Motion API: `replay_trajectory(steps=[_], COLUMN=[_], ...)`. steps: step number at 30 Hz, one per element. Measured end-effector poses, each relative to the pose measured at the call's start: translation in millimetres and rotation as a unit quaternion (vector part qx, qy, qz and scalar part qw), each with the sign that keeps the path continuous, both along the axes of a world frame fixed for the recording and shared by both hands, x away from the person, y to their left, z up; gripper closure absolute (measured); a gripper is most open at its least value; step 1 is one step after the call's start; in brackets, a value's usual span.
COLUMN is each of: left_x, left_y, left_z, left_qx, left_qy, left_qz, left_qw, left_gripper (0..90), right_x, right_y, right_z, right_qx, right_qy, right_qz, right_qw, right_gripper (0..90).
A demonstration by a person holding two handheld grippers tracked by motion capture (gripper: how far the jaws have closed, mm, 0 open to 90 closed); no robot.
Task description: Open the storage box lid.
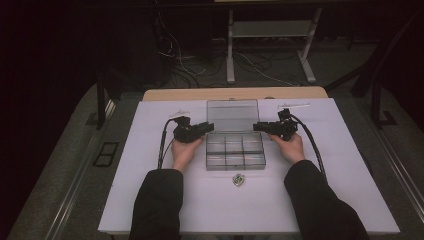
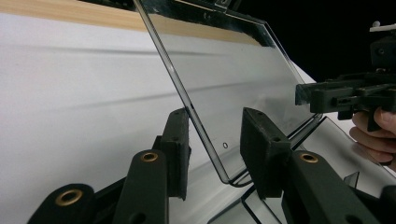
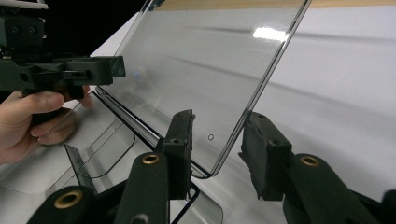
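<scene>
- My left gripper (image 2: 212,140) has its two black jaws partly apart, and the left edge of the clear plastic lid (image 2: 233,79) runs up between them; the pads stand clear of the plastic on both sides, so I grip nothing.
- Just below and beyond those jaws lies the base of the clear plastic compartment box (image 1: 235,150), its dividers showing through.
- My right gripper (image 3: 217,140) is the mirror of it: jaws partly apart, the right edge of the lid passing between them with a gap at each pad, nothing clamped.
- In the right gripper view my other gripper sits across the lid, up and to the left, a hand (image 3: 32,116) wrapped under it.
- In the high view the lid stands raised at the box's far side, hinged along that edge, with both grippers flanking it, one on each side.
- Nearer to me than both grippers, just in front of the box, a small metallic object (image 1: 238,179) lies on the white tabletop (image 1: 150,200); I cannot tell what it is.
- Beyond the grippers the table's wooden far edge (image 1: 235,93) shows.
</scene>
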State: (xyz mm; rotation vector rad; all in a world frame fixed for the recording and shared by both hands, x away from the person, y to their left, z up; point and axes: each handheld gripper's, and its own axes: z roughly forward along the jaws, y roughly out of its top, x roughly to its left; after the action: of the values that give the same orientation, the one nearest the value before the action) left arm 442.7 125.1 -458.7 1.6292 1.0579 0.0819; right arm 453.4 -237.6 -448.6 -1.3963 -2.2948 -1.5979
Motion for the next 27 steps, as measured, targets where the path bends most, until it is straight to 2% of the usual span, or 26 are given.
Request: replay_trajectory(steps=[10,13,17,21,27], left_x=[0.3,0.4,0.0,-1.0,-3.8], left_y=[-0.5,1.2,2.4,3.1,6.7], left_z=[-0.7,-1.8,-1.4,1.1,7.7], left_qx=[0.003,0.006,0.01,0.012,0.016], left_qy=[0.011,0.02,0.022,0.021,0.021], left_qz=[0.008,0.012,0.012,0.013,0.017], left_qw=[0.9999,0.9997,0.9996,0.9996,0.9995], left_gripper=[57.7,56.4,56.7,54.5,45.5], right_x=[0.2,-0.4,-1.7,-2.6,-6.1], right_y=[-0.2,0.5,2.1,3.2,1.6], right_z=[-1.2,-0.9,-0.2,0.6,4.7], right_qx=[0.0,-0.01,-0.019,-0.023,-0.036], right_qy=[0.006,0.005,0.003,0.0,-0.001], right_qz=[-0.008,-0.017,-0.017,-0.021,-0.022], right_qw=[0.9999,0.9998,0.9997,0.9995,0.9991], right_gripper=[58.8,54.2,53.7,49.2,37.5])
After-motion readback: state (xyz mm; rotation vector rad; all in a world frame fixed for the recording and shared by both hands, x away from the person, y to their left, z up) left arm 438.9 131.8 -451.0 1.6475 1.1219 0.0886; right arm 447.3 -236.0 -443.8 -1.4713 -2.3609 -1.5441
